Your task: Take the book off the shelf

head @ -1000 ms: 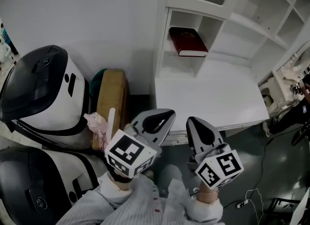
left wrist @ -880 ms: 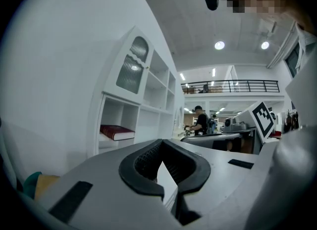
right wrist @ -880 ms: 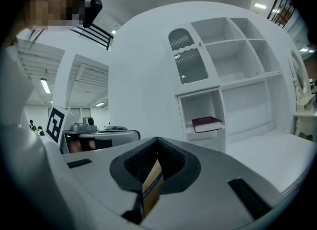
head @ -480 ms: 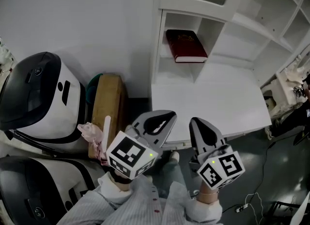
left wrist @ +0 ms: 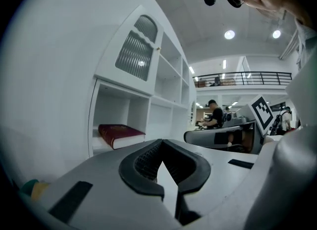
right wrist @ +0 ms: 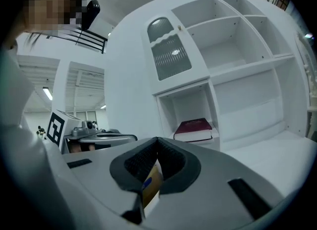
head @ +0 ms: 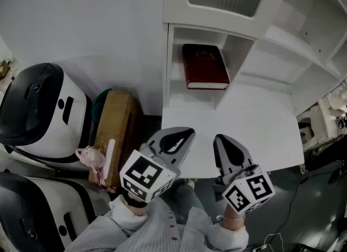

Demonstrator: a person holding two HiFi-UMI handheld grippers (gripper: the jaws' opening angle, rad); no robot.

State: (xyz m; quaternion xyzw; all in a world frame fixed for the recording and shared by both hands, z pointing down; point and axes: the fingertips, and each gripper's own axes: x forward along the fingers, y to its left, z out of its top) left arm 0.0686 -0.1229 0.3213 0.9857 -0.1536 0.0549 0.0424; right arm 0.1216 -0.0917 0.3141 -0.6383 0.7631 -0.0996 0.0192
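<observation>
White wall, big white shelf unit (head: 282, 34) with a white desk top (head: 244, 121) under it. White-and-black machines (head: 43, 104) and a cardboard box (head: 114, 126) sit left of the fingers. Dark red book (head: 205, 65) lies flat in the low left cubby, straight ahead of both fingertips across the desk top, well apart from them.

Left gripper (head: 181, 136) has its jaws pressed together with nothing between them; same for the right gripper (head: 223, 143), beside it.

Risks, as I judge them:
- going in closed would only shove the book deeper
- the cubby is narrow, so spread jaws could knock its walls
- pinching just the cover could let the book flop open and slip
</observation>
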